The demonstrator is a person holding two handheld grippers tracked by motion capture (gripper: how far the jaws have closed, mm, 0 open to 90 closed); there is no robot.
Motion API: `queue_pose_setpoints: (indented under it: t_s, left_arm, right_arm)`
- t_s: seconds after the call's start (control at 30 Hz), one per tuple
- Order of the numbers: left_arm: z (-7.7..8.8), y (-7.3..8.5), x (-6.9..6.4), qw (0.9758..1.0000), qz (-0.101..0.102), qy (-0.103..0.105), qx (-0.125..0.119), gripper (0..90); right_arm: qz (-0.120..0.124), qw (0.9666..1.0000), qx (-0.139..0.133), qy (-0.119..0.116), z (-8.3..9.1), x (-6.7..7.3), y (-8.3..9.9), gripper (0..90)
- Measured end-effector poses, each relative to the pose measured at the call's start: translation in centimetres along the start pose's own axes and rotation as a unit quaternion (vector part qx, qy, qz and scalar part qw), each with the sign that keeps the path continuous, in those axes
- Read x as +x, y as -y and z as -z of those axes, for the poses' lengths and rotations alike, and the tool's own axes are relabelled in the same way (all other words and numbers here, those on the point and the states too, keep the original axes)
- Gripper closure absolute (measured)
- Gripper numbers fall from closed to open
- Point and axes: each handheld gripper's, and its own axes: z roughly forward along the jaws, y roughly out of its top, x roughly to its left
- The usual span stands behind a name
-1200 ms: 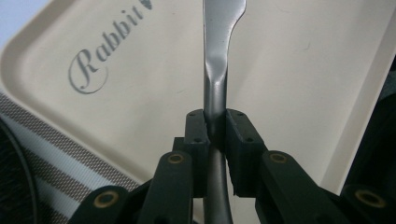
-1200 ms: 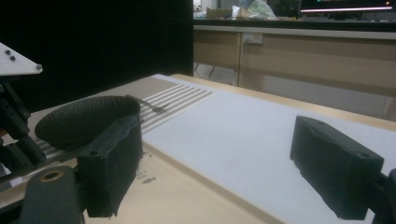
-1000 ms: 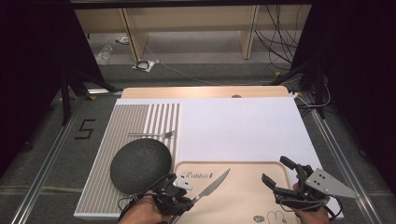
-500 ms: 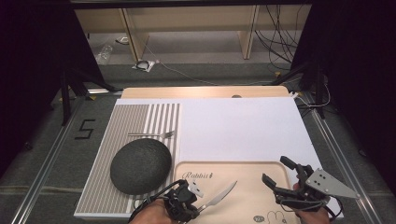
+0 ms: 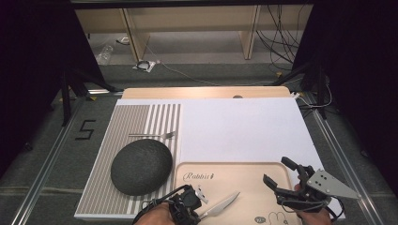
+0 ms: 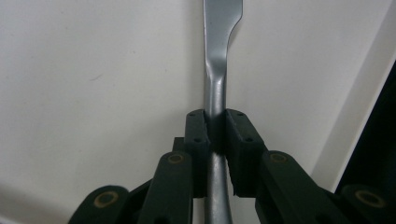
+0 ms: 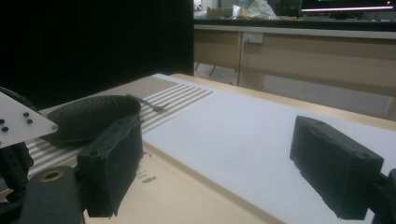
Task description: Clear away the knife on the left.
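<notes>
Two mats cover most of the table (image 5: 206,91): white mat (image 5: 244,126) on the right, striped mat (image 5: 141,117) on the left, edges meeting. Next down in size, tray (image 5: 263,176), tan with "Rabbit" lettering, sits at the near edge on the white mat, its left rim just beside the striped mat. Dark bowl (image 5: 141,165), upside down, lies on the striped mat, just left of the tray. Right gripper (image 5: 286,176) I hold over the tray's right end, jaws wide apart, nothing between them; in the right gripper view its pads (image 7: 112,163) stand well apart with the white mat showing between. Left gripper (image 5: 195,206) I hold at the tray's near left corner, jaws clamped on the knife (image 5: 223,204). Knife handle is pinched between the pads (image 6: 196,135) in the left gripper view, blade (image 6: 222,18) running straight out ahead over the pale tray surface. From the high view the knife points right and slightly away, blade over the tray; can't tell if the tip touches it. Fork (image 5: 155,135), smallest, lies on the striped mat just beyond the bowl, apart from it, tines toward the right.
</notes>
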Motion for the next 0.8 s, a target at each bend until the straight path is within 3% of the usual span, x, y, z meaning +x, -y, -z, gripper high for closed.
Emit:
queue_pose_setpoints:
  t_s: [0.2, 0.33, 0.5, 0.57, 0.7, 0.8]
  left_arm:
    - [-0.1, 0.1, 0.0, 1.0, -0.006, 0.0, 0.0, 79.0]
    - [-0.1, 0.1, 0.0, 0.9999, -0.006, 0.0, -0.014, 76.6]
    - [0.5, -0.3, -0.7, 0.9989, -0.017, -0.018, -0.041, 45.2]
    - [0.6, -0.5, -1.0, 0.9983, -0.019, -0.025, -0.048, 38.1]
    - [0.6, -0.7, -1.1, 0.9976, -0.013, -0.031, -0.061, 34.7]
    - [0.9, -0.8, -1.0, 0.9966, -0.012, -0.031, -0.076, 39.2]
  right_arm:
    - [0.0, 1.0, 0.0, -0.001, 0.0, 0.0, 0.0, 18.1]
    - [0.0, 1.0, 0.001, -0.001, -0.1, 0.0, 0.0, 18.1]
    - [0.001, 1.0, 0.001, -0.001, 0.0, 0.0, 0.0, 18.1]
    - [0.0, 1.0, 0.0, -0.001, 0.0, 0.0, 0.0, 18.1]
    - [0.001, 1.0, 0.001, 0.0, 0.0, 0.0, 0.0, 18.1]
    - [0.001, 1.0, 0.001, 0.0, 0.0, 0.0, 0.0, 18.2]
